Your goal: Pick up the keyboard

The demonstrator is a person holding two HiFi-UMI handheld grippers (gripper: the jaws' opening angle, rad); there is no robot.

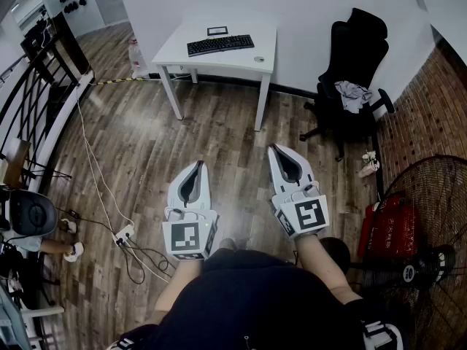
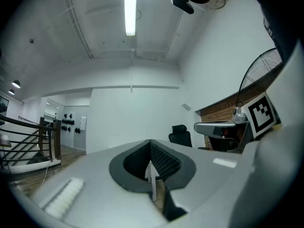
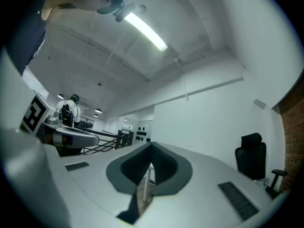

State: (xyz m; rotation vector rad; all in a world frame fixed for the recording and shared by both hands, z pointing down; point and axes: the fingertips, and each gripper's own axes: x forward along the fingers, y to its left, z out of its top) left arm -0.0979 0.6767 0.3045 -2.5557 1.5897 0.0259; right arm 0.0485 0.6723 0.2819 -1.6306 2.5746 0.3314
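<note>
**Tong position.** The left tongs [image 1: 198, 165] and the right tongs [image 1: 276, 149] are held side by side, just in front of the person's torso [image 1: 248, 297] and above the wooden floor [image 1: 146, 152]. They are apart from each other and both point forward. The left tongs lie about level. The right tongs are tipped slightly upward, and their own view takes in more of the ceiling.

**Tong state.** In the left gripper view the jaws of the left tongs [image 2: 151, 141] are fully together with nothing clamped. The right gripper view shows the same for the right tongs [image 3: 151, 144]. Only a white leg of the counter shows through the slot behind each pair of tips.

**Task object.** The black keyboard [image 1: 220, 44] lies flat on the white counter [image 1: 252, 63], well ahead of both tongs and roughly on the line between them. It is untouched.

**Surroundings.** A black office chair [image 1: 357, 49] stands ahead and to the right of the right tongs. A floor fan [image 1: 430, 217] stands to their right.

**Markings.** The left marker cube [image 1: 186, 237] and the right marker cube [image 1: 306, 216] each carry a black-and-white square pattern. The print on the keyboard keys is too small to read.
</note>
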